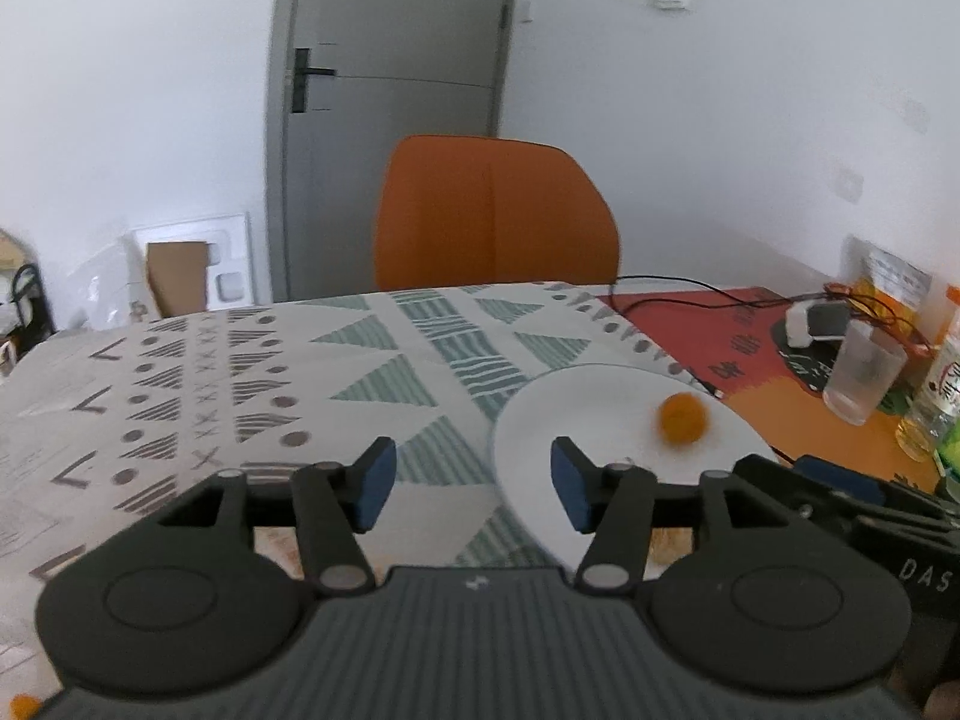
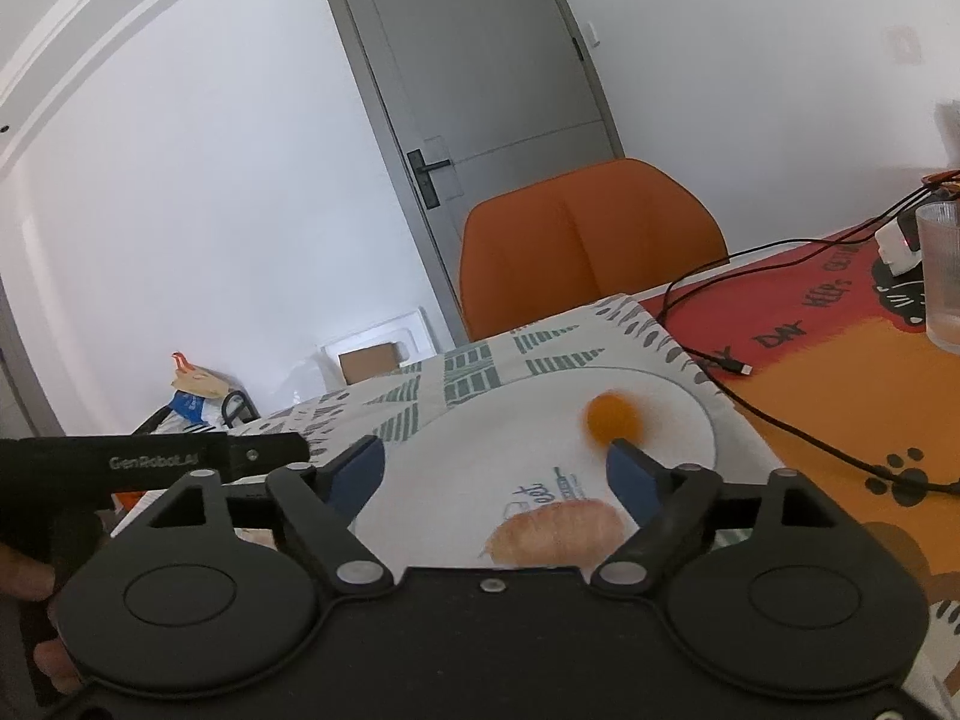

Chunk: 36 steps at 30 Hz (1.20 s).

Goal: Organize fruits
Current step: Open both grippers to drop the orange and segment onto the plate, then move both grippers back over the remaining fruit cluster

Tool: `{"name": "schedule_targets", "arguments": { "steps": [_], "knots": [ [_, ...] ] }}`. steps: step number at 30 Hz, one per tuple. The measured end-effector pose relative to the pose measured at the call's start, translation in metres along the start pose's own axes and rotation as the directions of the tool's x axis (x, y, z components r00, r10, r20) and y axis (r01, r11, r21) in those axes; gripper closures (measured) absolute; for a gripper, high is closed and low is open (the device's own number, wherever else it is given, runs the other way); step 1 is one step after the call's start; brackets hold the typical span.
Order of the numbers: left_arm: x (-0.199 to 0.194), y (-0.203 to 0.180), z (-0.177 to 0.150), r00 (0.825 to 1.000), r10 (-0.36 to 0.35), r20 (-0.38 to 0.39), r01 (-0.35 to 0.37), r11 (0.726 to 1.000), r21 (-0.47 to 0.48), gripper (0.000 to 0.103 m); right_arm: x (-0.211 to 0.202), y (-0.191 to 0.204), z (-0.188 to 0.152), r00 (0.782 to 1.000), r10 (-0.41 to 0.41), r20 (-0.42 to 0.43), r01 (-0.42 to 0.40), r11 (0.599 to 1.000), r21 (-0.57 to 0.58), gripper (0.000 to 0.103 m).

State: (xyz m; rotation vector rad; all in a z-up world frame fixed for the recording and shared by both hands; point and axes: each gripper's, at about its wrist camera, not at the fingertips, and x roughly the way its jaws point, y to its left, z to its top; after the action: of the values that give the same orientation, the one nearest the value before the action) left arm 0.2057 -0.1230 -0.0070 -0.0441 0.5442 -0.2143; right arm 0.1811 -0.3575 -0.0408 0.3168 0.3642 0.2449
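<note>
A small round orange fruit [image 1: 682, 418] [image 2: 612, 415], blurred, lies on a white plate [image 1: 588, 408] [image 2: 510, 438] on the patterned tablecloth. My left gripper [image 1: 474, 483] is open over the plate's left rim, with nothing between its blue pads. My right gripper [image 2: 493, 474] is open over the plate, and the fruit sits just beyond its right pad, apart from it. The plate bears a printed picture [image 2: 555, 531] near its front. Another bit of orange [image 1: 24, 705] shows at the left wrist view's bottom left corner; what it is I cannot tell.
An orange chair [image 1: 495, 219] [image 2: 591, 240] stands behind the table, before a grey door. On the red and orange mat [image 2: 810, 348] to the right are a clear cup [image 1: 861, 375] [image 2: 942, 276], a black cable [image 2: 780, 420] and bottles [image 1: 936, 396].
</note>
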Motion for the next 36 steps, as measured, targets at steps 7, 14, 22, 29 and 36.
{"name": "schedule_targets", "arguments": {
  "steps": [7, 14, 22, 29, 36],
  "knots": [
    [-0.031, 0.022, -0.005, 0.996, 0.086, 0.037, -0.085, 0.996, -0.029, 0.026, -0.006, 0.021, 0.0, 1.0, 0.015, 0.008, -0.014, 1.0, -0.009, 0.005],
    [-0.067, 0.048, -0.01, 0.993, 0.098, 0.067, -0.091, 0.99, -0.104, 0.016, -0.015, 0.046, -0.003, 0.999, 0.054, 0.005, -0.054, 0.998, -0.037, 0.0],
    [-0.109, 0.068, -0.022, 0.979, 0.173, 0.106, -0.159, 0.979, -0.13, 0.01, -0.026, 0.072, -0.003, 0.995, 0.1, -0.001, -0.099, 0.992, -0.072, 0.0],
    [-0.135, 0.092, -0.032, 0.969, 0.226, 0.101, -0.208, 0.964, -0.166, 0.009, -0.03, 0.089, -0.002, 0.992, 0.123, -0.008, -0.124, 0.99, -0.07, 0.0],
    [-0.146, 0.113, -0.036, 0.965, 0.245, 0.094, -0.224, 0.955, -0.193, 0.009, -0.023, 0.105, -0.002, 0.99, 0.138, -0.028, -0.139, 0.988, -0.07, 0.0]
  ]
}}
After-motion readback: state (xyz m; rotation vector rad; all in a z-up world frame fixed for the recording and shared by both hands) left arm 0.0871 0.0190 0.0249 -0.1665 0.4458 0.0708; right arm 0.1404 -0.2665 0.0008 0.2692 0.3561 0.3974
